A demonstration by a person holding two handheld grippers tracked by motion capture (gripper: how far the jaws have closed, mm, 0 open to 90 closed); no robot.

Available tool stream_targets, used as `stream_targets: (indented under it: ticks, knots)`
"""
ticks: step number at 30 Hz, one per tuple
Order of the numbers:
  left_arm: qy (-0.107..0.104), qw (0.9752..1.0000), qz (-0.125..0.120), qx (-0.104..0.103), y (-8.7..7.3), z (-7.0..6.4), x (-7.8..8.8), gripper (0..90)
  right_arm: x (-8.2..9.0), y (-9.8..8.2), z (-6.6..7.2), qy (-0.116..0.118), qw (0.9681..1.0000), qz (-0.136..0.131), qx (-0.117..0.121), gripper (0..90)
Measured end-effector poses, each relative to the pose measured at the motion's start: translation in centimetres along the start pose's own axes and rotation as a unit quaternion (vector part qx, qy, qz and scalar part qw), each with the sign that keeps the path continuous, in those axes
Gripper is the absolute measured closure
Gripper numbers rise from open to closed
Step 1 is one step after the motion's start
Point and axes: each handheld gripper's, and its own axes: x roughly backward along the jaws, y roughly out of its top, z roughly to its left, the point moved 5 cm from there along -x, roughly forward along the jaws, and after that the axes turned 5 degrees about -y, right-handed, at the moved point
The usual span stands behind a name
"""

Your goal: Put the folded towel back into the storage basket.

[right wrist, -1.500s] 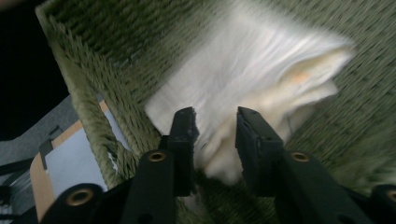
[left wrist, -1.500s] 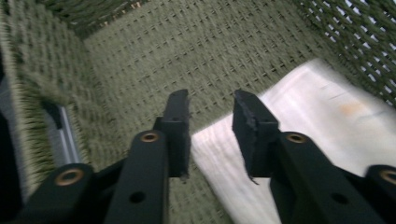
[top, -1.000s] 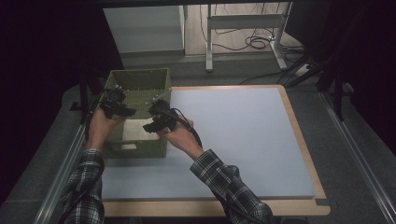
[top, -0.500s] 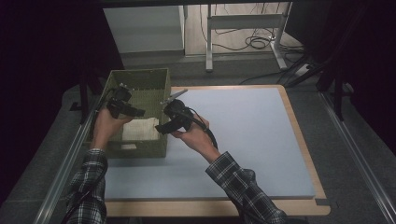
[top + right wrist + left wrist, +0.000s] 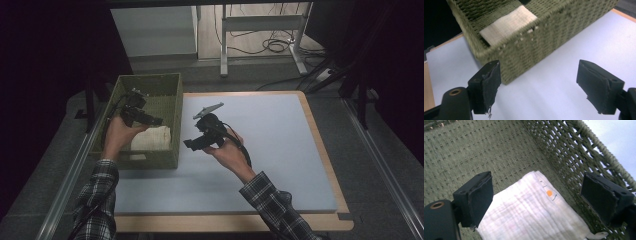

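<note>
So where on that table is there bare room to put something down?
The blue mat is bare right of the right tongs, out to its wooden edge. Crowded: the green basket at left, with a folded white cloth under the open left tongs.

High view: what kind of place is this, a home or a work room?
Probably a lab or recording workspace, not a home. A board with a wooden edge lies on a metal-railed bench, loose cables lie on the floor beyond it, and dark surroundings close it in.
</note>
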Motion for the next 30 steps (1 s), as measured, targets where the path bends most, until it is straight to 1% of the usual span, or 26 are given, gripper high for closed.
stream_targets:
  ticks: [1, 3, 4, 5, 6, 7, 8, 9, 10, 11, 13, 14, 15, 16, 18, 19, 20, 21, 22, 24, 27, 30]
  knots:
    - [-0.001, 1.0, -0.003, 0.003, 0.1, -0.1, -0.1, 11.4, 0.1, -0.3, -0.2, 0.0, 1.0, 0.0, 0.0, 18.4]
    - [-0.004, 1.0, -0.004, 0.0, 0.2, -0.4, -0.1, 10.4, 0.3, -1.0, -0.5, -0.003, 1.0, 0.002, 0.0, 16.9]
    - [-0.007, 1.0, -0.006, 0.001, 0.2, -0.5, -0.1, 9.5, 0.5, -1.5, -0.8, -0.002, 1.0, 0.004, 0.0, 16.2]
    - [-0.008, 1.0, -0.005, 0.0, 0.3, -0.6, -0.1, 9.5, 0.5, -1.5, -0.8, -0.002, 1.0, 0.004, 0.0, 16.2]
    - [-0.01, 0.9999, -0.006, -0.001, 0.4, -0.9, -0.2, 8.6, 0.7, -2.1, -1.1, 0.0, 1.0, 0.002, -0.004, 15.7]
    - [-0.01, 0.9999, -0.006, -0.001, 0.4, -0.9, -0.2, 8.2, 0.7, -2.1, -1.1, 0.0, 1.0, 0.002, -0.004, 15.7]
    - [-0.012, 0.9999, -0.006, -0.002, 0.5, -1.1, -0.2, 7.8, 0.9, -2.8, -1.3, 0.003, 1.0, 0.004, -0.007, 15.0]
    - [-0.012, 0.9999, -0.006, -0.002, 0.6, -1.2, -0.2, 7.8, 0.9, -2.8, -1.3, 0.003, 1.0, 0.004, -0.007, 15.0]
    - [-0.015, 0.9998, -0.01, 0.001, 0.8, -1.5, -0.2, 7.4, 1.1, -3.4, -1.5, 0.0, 1.0, 0.006, -0.007, 14.5]
    - [-0.015, 0.9998, -0.01, 0.001, 0.8, -1.5, -0.2, 7.1, 1.1, -3.4, -1.5, 0.0, 1.0, 0.006, -0.007, 14.5]
    - [-0.019, 0.9997, -0.013, 0.002, 1.0, -1.8, -0.2, 6.6, 1.2, -4.1, -1.7, 0.0, 1.0, 0.007, -0.006, 13.9]
    - [-0.023, 0.9997, -0.012, -0.002, 1.1, -2.1, -0.1, 5.8, 1.5, -4.7, -1.9, 0.002, 0.9999, 0.009, -0.006, 13.0]
    - [-0.023, 0.9997, -0.012, -0.002, 1.1, -2.1, -0.1, 4.7, 1.5, -4.7, -1.9, 0.002, 0.9999, 0.009, -0.006, 13.0]
    - [-0.022, 0.9997, -0.012, -0.005, 1.2, -2.3, -0.1, 4.7, 1.6, -5.0, -2.0, 0.002, 0.9999, 0.01, -0.005, 12.9]
    - [-0.022, 0.9996, -0.014, -0.005, 1.4, -2.6, -0.1, 4.8, 2.0, -6.0, -2.3, -0.001, 0.9999, 0.013, -0.006, 12.0]
    - [-0.025, 0.9995, -0.015, -0.007, 1.6, -2.8, 0.0, 4.8, 2.0, -6.0, -2.3, -0.001, 0.9999, 0.013, -0.006, 12.0]
    - [-0.028, 0.9994, -0.017, -0.009, 1.8, -3.4, 0.0, 4.7, 2.3, -6.7, -2.6, -0.001, 0.9999, 0.014, -0.007, 11.3]
    - [-0.028, 0.9994, -0.017, -0.009, 1.8, -3.4, 0.0, 4.6, 2.3, -6.7, -2.6, -0.001, 0.9999, 0.014, -0.007, 11.3]
    - [-0.029, 0.9993, -0.018, -0.012, 2.0, -3.6, 0.0, 4.5, 2.6, -7.5, -2.8, -0.001, 0.9998, 0.017, -0.008, 10.8]
    - [-0.033, 0.9991, -0.02, -0.019, 2.3, -4.3, -0.1, 4.3, 2.7, -7.8, -2.9, -0.001, 0.9998, 0.017, -0.008, 10.7]
    - [-0.031, 0.9989, -0.02, -0.027, 2.6, -5.0, -0.3, 3.6, 3.2, -9.0, -3.5, -0.007, 0.9997, 0.021, -0.008, 10.2]
    - [-0.029, 0.9987, -0.023, -0.035, 2.9, -5.8, -0.5, 3.1, 3.8, -10.0, -3.9, -0.017, 0.9995, 0.025, -0.004, 9.4]
